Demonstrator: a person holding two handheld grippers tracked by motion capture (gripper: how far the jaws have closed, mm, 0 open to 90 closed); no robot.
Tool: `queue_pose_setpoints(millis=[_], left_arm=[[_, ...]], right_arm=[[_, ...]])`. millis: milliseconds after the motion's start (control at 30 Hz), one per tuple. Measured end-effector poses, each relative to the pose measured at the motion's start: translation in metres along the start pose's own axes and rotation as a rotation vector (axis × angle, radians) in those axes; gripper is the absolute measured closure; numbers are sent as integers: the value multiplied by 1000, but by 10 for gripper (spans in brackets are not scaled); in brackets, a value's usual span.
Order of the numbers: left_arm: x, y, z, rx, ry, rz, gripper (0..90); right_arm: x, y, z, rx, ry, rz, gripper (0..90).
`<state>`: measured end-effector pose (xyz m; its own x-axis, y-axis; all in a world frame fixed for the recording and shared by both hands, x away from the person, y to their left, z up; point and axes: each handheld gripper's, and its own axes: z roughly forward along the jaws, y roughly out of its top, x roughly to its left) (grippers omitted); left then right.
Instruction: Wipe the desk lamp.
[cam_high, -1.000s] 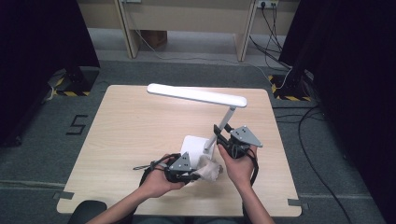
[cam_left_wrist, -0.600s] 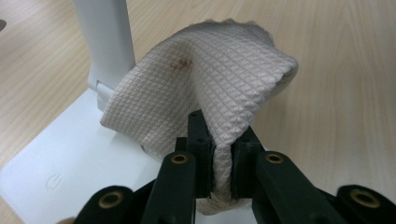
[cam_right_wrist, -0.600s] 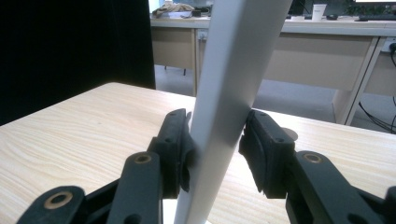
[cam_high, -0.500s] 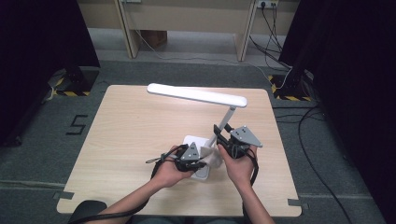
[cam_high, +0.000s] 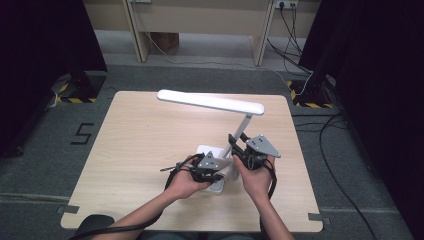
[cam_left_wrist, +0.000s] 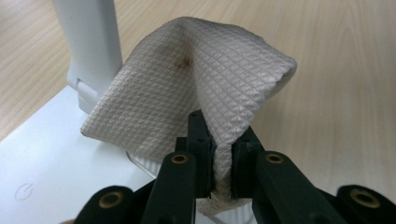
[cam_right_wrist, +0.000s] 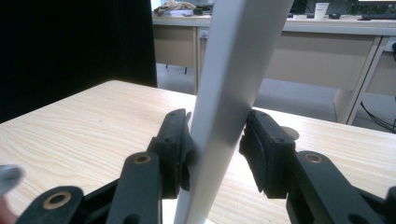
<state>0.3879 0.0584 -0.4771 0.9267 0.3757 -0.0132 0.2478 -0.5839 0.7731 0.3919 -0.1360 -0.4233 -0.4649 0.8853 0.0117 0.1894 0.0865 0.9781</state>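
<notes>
Desk lamp stands near the table's right front edge, its slanted white stem clamped by the right gripper, while the left gripper pinches a folded paper towel over the lamp's base.

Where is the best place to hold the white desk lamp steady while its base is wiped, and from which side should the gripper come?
Grip the lamp by its slanted arm, low near the base, from the person's side. The arm is a flat, narrow bar that fits between two jaws; the right gripper clamps it so, while the left gripper pinches the paper towel over the base.
</notes>
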Motion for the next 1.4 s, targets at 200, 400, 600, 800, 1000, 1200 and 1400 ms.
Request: queue_pose_setpoints(millis=[200,400,600,800,1000,1200,1400], left_arm=[[-13,-7,-17,-14,-18,23,814],[-24,-18,-43,-36,-29,26,813],[-26,-36,-76,-75,-2,-3,813],[-12,-55,-107,-127,99,-59,813],[20,-86,-138,-147,308,-156,804],[52,-126,-155,-97,491,-264,804],[70,-156,-164,-10,594,-331,795]], right_arm=[[0,0,0,6,-1,2,599],[0,-1,0,9,0,1,597],[0,-1,-1,10,0,0,593],[0,-1,-1,18,11,-1,563],[1,0,-2,19,24,-1,503],[2,4,-9,20,37,-12,466],[2,3,-16,18,42,-20,457]])
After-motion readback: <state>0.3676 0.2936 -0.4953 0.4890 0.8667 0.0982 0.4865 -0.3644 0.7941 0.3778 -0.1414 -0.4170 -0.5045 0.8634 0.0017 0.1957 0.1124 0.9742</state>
